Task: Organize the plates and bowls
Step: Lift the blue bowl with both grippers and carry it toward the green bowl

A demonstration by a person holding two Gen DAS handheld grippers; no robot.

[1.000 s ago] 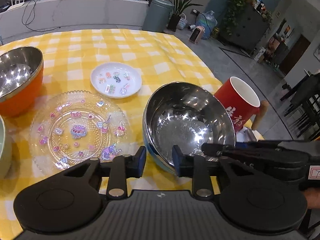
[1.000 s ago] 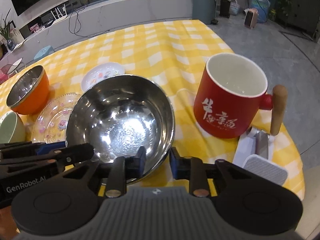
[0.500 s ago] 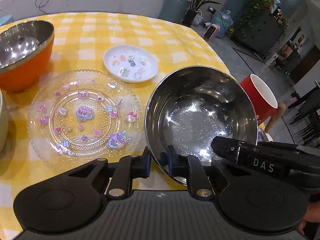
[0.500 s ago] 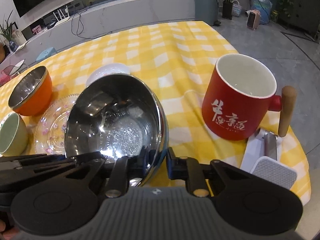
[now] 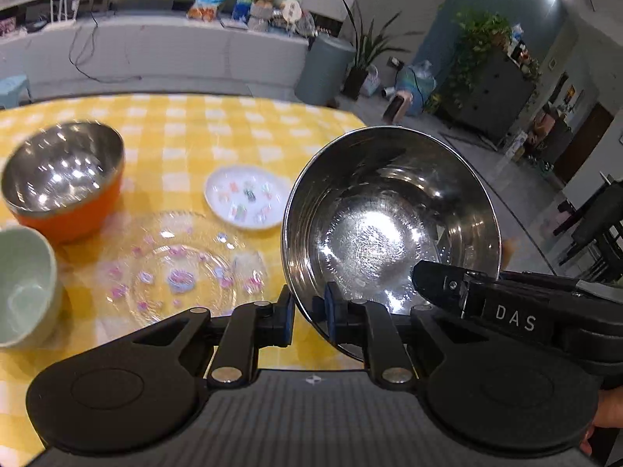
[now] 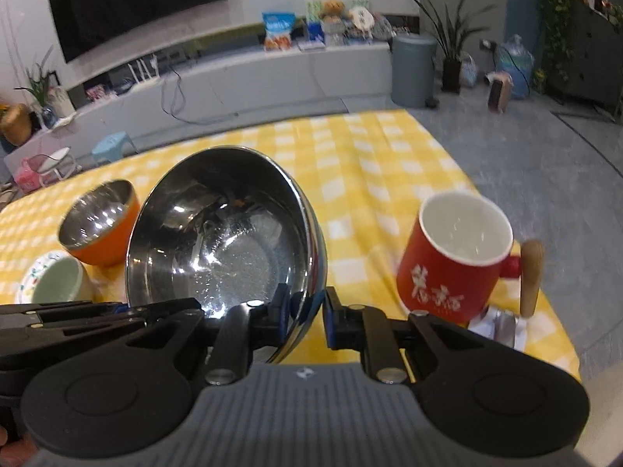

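I hold a two-finger claw in each hand, both angled downward over a table with a yellow checked cloth (image 5: 202,124). My left gripper (image 5: 307,317) is clamped on the near rim of a large steel bowl (image 5: 389,229), one pad outside the wall and one inside. My right gripper (image 6: 305,321) pinches the same steel bowl (image 6: 222,245) on its right-hand rim, again one pad on each side. Both claws have just been closing onto that rim. The bowl is tilted, its mouth turned toward me, and seems raised off the cloth.

From the left wrist camera I see my right claw as a black bar marked "DAS" reaching in from the right. That view alone shows a clear patterned glass plate (image 5: 183,268) and a small white dish (image 5: 245,196) beyond it.

Only the right wrist camera shows a red mug (image 6: 455,257) with a wooden handle, right of the bowl. Both views show an orange bowl (image 5: 62,179) and a pale green bowl (image 5: 23,284).
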